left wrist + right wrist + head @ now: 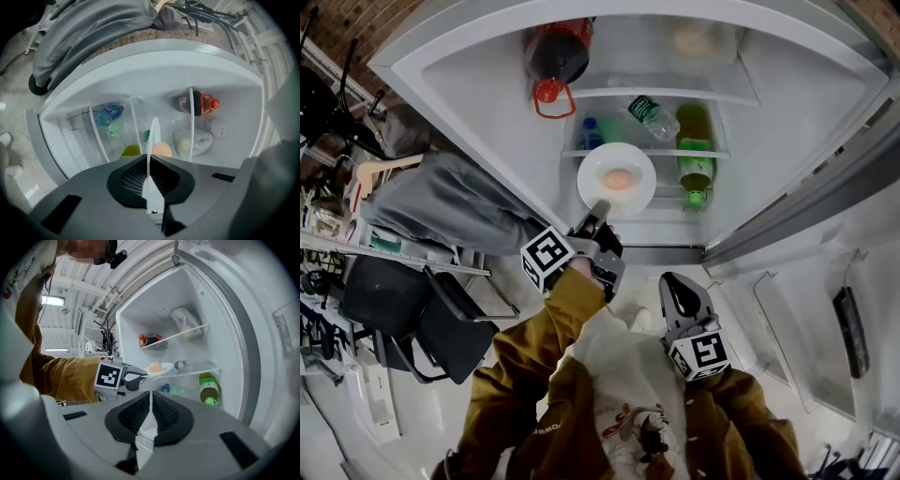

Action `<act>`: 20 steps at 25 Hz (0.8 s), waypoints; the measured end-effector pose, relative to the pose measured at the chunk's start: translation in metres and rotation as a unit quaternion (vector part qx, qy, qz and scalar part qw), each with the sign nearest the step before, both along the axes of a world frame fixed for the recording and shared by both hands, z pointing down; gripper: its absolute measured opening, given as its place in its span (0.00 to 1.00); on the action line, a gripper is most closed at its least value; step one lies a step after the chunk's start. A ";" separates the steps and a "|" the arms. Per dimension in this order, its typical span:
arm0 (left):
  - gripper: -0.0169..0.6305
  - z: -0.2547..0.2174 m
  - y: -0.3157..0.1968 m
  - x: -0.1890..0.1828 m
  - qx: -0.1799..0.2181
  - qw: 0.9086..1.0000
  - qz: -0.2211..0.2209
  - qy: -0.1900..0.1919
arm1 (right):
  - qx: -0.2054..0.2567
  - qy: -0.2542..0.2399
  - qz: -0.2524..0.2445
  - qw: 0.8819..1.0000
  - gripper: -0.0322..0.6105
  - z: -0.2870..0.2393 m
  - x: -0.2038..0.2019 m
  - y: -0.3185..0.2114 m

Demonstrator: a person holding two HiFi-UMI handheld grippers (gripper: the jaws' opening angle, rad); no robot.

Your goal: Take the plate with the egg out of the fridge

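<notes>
Grip is on! The left gripper has its jaws pinched tight on the near rim of the round white plate, and the pale brown egg sits in the middle of it. In the left gripper view the rim runs edge-on between the pads, so that tool looks rolled onto its side, one jaw above the rim and one below, which suits a flat dish.

The plate is at the front edge of the clear glass shelf in the open white fridge, towards the shelf's left end and jutting out past the lip. Whether it rests on the glass or has just cleared it, I can't say. It looks level, and it needs to be: a loose egg would roll at any tilt.

The mustard-yellow sleeve on the left arm stretches forward and up into the opening. The right gripper hangs back by the chest, jaws together with nothing between them, tips aimed at the fridge and well apart from the plate.

Neighbours are worth watching: a clear plastic water bottle lies on the same shelf just behind, a green bottle stands at the right end, and a dark cola bottle with a red cap is a shelf higher. A straight, flat pull looks like the safe line out.
</notes>
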State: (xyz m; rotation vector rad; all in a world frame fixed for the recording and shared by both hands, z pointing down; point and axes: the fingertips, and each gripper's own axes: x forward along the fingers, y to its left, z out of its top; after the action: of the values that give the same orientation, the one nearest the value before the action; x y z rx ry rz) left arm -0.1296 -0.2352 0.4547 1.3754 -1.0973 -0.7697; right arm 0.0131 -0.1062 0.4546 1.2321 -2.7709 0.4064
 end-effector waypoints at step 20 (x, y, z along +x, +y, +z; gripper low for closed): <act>0.05 0.023 0.061 -0.002 -0.029 0.999 0.035 0.001 | 0.004 0.000 -0.007 1.000 0.06 0.000 -0.003 0.006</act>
State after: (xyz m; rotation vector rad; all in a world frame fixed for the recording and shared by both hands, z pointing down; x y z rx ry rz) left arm -0.1321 -0.1742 0.4773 1.3564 -1.0569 -0.6838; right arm 0.0098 -0.1002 0.4549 1.2140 -2.7825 0.3953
